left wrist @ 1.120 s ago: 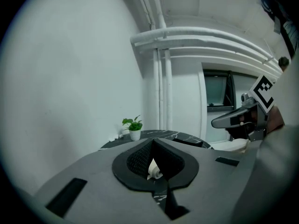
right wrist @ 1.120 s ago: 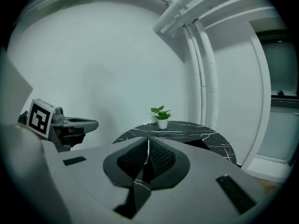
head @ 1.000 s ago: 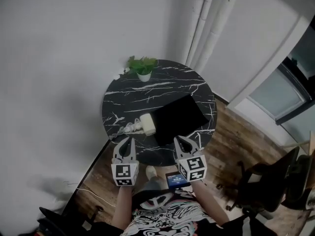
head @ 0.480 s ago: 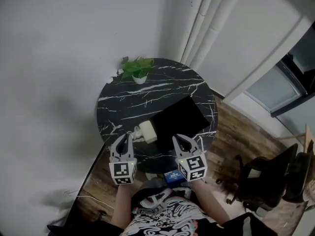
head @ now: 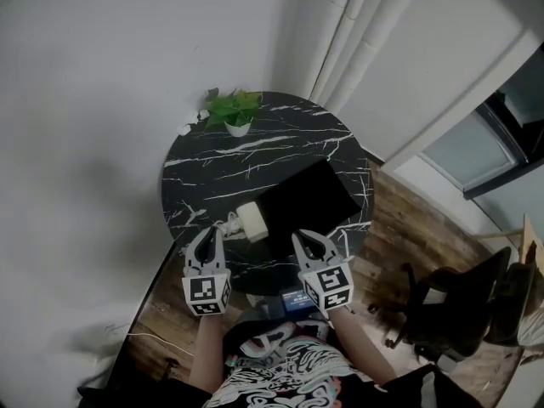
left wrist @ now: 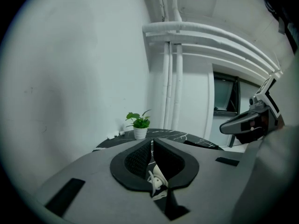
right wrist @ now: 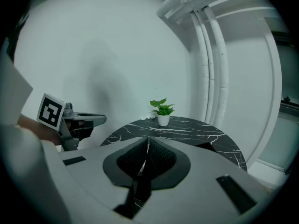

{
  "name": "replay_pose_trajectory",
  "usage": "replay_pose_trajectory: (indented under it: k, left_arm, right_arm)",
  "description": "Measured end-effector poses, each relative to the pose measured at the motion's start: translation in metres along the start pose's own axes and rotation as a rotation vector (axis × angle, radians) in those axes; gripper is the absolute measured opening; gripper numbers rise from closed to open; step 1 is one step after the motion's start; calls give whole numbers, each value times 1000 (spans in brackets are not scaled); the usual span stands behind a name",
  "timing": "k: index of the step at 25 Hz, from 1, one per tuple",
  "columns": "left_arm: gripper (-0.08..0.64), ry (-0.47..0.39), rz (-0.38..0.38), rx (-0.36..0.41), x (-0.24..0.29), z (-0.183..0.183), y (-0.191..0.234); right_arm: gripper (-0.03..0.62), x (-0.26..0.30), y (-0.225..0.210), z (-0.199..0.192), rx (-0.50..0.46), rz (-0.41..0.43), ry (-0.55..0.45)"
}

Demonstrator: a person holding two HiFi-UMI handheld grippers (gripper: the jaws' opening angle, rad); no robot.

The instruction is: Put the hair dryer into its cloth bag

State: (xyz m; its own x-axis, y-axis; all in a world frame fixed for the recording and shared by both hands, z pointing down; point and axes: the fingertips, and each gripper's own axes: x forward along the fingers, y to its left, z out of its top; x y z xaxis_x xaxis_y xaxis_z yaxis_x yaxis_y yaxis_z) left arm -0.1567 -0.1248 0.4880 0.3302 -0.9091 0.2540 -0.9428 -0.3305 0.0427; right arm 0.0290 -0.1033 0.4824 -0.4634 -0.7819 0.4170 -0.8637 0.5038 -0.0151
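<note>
Both tools are closed with nothing in them: the left tool (head: pixel 209 235) and the right tool (head: pixel 310 240) hang on the near side of the bag (head: pixel 308 198), just off the rim of the counter (head: pixel 255 155). The bag lies flat and black on the dark marble. The dryer (head: pixel 252 221) rests against the bag's edge on the left tool's side, and its cord (head: pixel 223 225) is bunched on the far side from the bag.

Several things could go wrong from here:

- **Bag mouth:** From where I stand I can't make out which edge of the bag is the mouth. A pinch on the flat cloth would likely catch both layers and keep it shut.
- **Sliding bag:** The marble looks slick, so pushing the dryer at an unheld bag would probably just slide the bag away.
- **Dropped dryer:** The dryer's smooth, rounded body could squirt out of a narrow pinch. It sits on the side of the bag nearest the rim, so a slip could send it to the floor.
- **Loose cord:** The cord may snag, trail outside the bag, or drag the dryer back out.
- **Plant:** The plant (head: pixel 231 109) stands well beyond the bag and seems safe.

As for writing, each tool's cube (head: pixel 206 294) carries only square black-and-white markers. The person's shirt (head: pixel 293 372) has a bold print that I can't read. I see no brand on the dryer or the bag.
</note>
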Motion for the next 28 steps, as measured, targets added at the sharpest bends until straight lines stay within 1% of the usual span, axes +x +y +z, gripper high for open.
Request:
replay_pose_trajectory:
  k: [3, 9, 11, 13, 18, 20, 22, 25, 27, 28]
  left_arm:
    - [15, 16, 1, 14, 1, -4, 1]
    - [15, 96, -4, 123, 10, -23, 4]
    - [15, 125, -11, 134, 14, -33, 6]
    - [20, 151, -19, 125, 17, -45, 7]
    - [95, 220, -41, 121, 24, -76, 11]
    - [109, 247, -41, 131, 24, -88, 14]
    - [129, 277, -46, 149, 27, -100, 16]
    - [188, 317, -73, 200, 32, -116, 18]
    - [210, 344, -90, 226, 36, -125, 18]
    - [234, 359, -97, 233, 37, -130, 19]
  right_arm:
    - [23, 3, -1, -4, 1, 13, 14]
    - [23, 22, 0, -18, 6, 55, 71]
    - [23, 29, 3, -27, 3, 73, 95]
    - [23, 38, 7, -37, 2, 96, 121]
    - [30, 61, 16, -69, -15, 155, 203]
    - [91, 68, 21, -81, -25, 181, 250]
    - [127, 76, 24, -94, -47, 197, 297]
    - [143, 87, 26, -112, -87, 205, 352]
    - [161, 92, 25, -122, -69, 216, 378]
    - [167, 94, 24, -125, -63, 219, 391]
